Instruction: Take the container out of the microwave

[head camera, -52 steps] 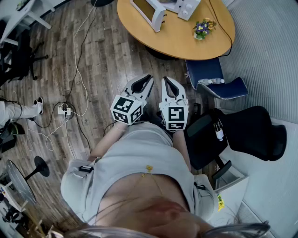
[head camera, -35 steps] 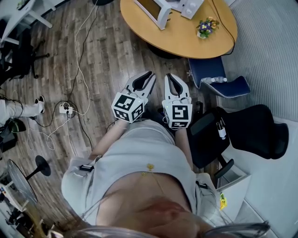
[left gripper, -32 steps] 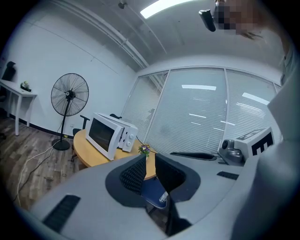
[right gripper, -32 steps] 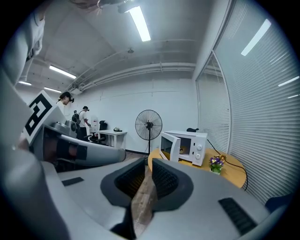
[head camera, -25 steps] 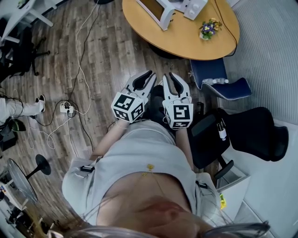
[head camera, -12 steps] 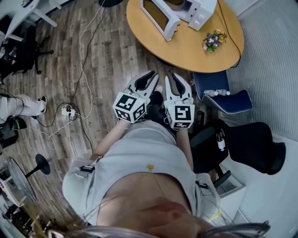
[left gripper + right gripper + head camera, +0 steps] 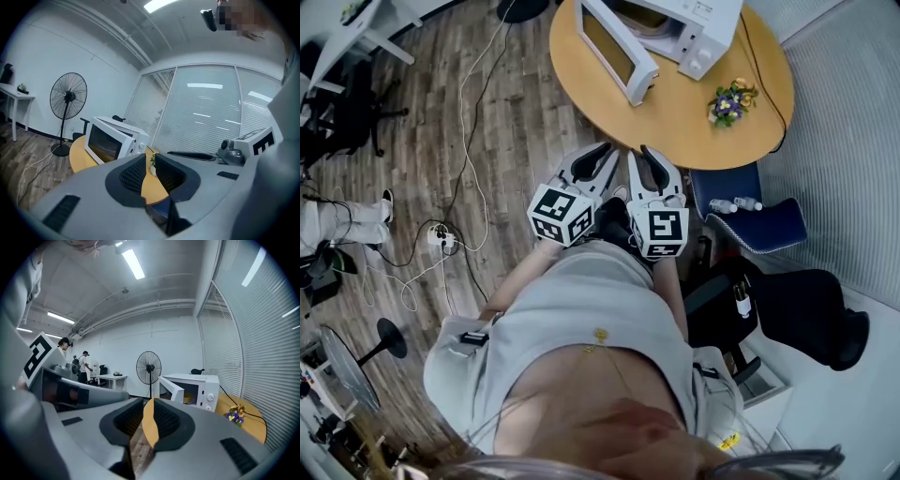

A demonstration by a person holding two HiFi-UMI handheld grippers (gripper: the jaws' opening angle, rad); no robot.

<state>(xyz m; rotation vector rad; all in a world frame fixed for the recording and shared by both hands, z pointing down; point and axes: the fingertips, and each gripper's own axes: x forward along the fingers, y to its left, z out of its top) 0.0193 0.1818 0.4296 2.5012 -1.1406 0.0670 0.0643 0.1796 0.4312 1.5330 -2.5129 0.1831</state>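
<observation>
A white microwave [image 7: 694, 23] stands on the round wooden table [image 7: 675, 112] with its door [image 7: 614, 52] swung open. In the right gripper view a yellowish container [image 7: 188, 398] sits inside the microwave [image 7: 204, 385]. The left gripper view shows the door [image 7: 105, 143] from its front. My left gripper [image 7: 602, 155] and right gripper [image 7: 645, 157] are held side by side in front of the person's body, short of the table's near edge. Both point toward the table. Each gripper's jaws stand a little apart with nothing between them, as the left gripper [image 7: 150, 161] and right gripper [image 7: 148, 404] show.
A small pot of flowers [image 7: 729, 98] stands on the table right of the microwave. A blue chair [image 7: 750, 220] and a black chair [image 7: 806, 300] are at the right. Cables and a power strip [image 7: 441, 234] lie on the wooden floor. A standing fan [image 7: 148, 367] and people [image 7: 84, 364] are far behind.
The person has stepped toward the table, so the microwave and table have come further into the head view. Both grippers travelled along, side by side, with their jaws unchanged.
</observation>
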